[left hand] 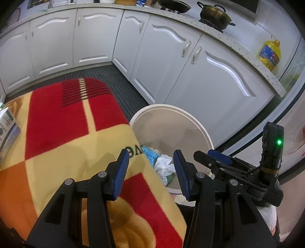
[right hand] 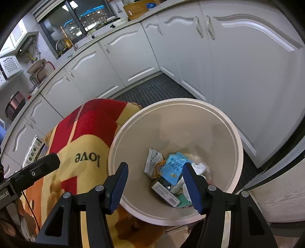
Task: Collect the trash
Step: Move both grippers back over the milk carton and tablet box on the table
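Note:
A white round trash bin [right hand: 236, 145] stands on the floor beside a table covered with a red and yellow blanket [right hand: 85, 137]. Inside it lie a blue packet [right hand: 172, 165], a white wrapper [right hand: 152, 161], a small box [right hand: 165, 193] and crumpled white paper [right hand: 199, 168]. My right gripper [right hand: 155, 172] is open and empty above the bin's opening. My left gripper [left hand: 151, 167] is open and empty over the blanket's edge [left hand: 80, 145], next to the bin [left hand: 198, 122]. The right gripper also shows in the left wrist view [left hand: 219, 158].
White kitchen cabinets [left hand: 171, 63] run along two walls around a dark ribbed floor mat [left hand: 122, 85]. A box [left hand: 7, 126] lies on the blanket's left side. A pot [left hand: 215, 15] and a yellow oil bottle [left hand: 269, 53] stand on the counter.

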`<state>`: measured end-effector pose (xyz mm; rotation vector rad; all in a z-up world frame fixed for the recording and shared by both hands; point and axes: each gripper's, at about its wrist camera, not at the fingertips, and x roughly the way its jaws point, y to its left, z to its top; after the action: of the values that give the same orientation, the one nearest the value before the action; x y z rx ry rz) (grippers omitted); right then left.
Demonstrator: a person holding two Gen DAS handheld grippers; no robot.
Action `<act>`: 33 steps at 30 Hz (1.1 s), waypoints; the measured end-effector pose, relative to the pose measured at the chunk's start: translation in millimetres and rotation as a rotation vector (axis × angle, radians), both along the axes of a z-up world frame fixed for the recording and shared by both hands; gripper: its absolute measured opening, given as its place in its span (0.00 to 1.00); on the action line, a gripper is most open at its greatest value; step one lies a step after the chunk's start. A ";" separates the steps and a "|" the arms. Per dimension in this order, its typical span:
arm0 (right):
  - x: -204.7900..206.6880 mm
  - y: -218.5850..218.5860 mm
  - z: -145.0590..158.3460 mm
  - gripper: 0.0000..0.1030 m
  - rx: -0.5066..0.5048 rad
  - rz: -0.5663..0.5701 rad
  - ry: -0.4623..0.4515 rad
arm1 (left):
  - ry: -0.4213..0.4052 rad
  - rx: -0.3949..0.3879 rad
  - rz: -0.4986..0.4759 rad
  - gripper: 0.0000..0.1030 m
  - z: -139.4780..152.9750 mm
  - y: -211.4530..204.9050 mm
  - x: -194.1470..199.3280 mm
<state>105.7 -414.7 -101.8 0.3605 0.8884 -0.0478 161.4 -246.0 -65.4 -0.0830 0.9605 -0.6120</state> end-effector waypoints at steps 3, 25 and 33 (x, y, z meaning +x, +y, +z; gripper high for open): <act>-0.7 7.4 3.6 0.55 -0.004 0.012 -0.001 | -0.002 -0.001 0.013 0.45 1.9 8.6 -2.2; 20.3 117.9 13.9 0.63 0.000 0.237 -0.014 | -0.027 0.100 0.189 0.59 3.9 136.9 -12.0; 28.8 148.9 14.5 0.64 -0.003 0.296 -0.010 | -0.048 0.135 0.236 0.65 9.3 172.8 -6.0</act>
<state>134.5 -265.8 -87.2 0.2236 0.9234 0.2254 155.3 -73.2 -56.1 -0.0603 0.9269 -0.3302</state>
